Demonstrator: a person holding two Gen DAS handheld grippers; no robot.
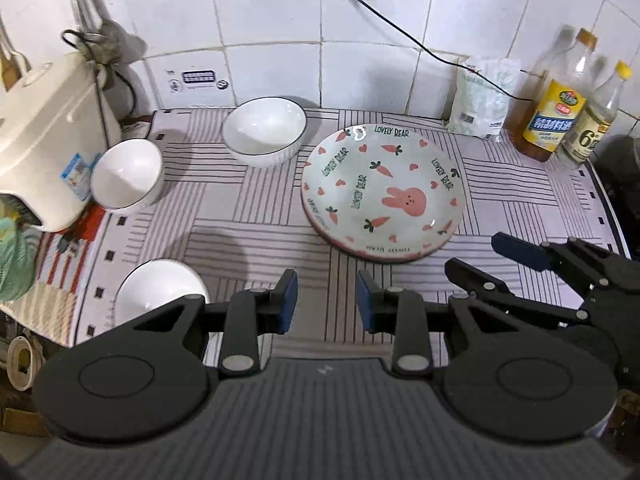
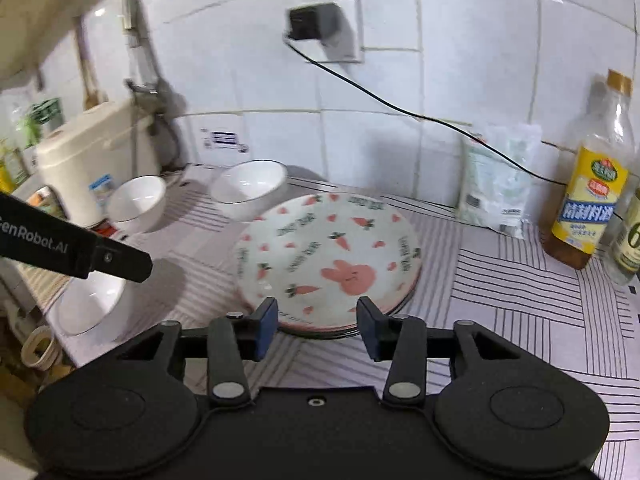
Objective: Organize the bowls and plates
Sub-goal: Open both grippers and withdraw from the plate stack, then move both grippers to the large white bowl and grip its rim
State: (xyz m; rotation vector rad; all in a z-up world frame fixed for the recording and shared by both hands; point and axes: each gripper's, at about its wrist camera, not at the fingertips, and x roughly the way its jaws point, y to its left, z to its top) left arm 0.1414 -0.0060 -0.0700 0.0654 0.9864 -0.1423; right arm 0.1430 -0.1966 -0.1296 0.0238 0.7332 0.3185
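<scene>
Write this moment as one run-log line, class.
left hand-held gripper: open, empty | right hand-held gripper: open, at plate stack | three bowls unstacked

Three white bowls (image 1: pixel 264 130) sit left of the carrot-print plate stack (image 1: pixel 383 190): one just beside it at the back, one farther left, one toward the front. The stack holds at least two plates. Right of it stand two bottles (image 1: pixel 554 108) and one bag (image 1: pixel 482 98).

plate stack (image 1: pixel 384 192) right on mat (image 1: pixel 512 184); three bowls left: back (image 1: pixel 264 130), middle (image 1: pixel 127 174), front (image 1: pixel 160 288).
</scene>
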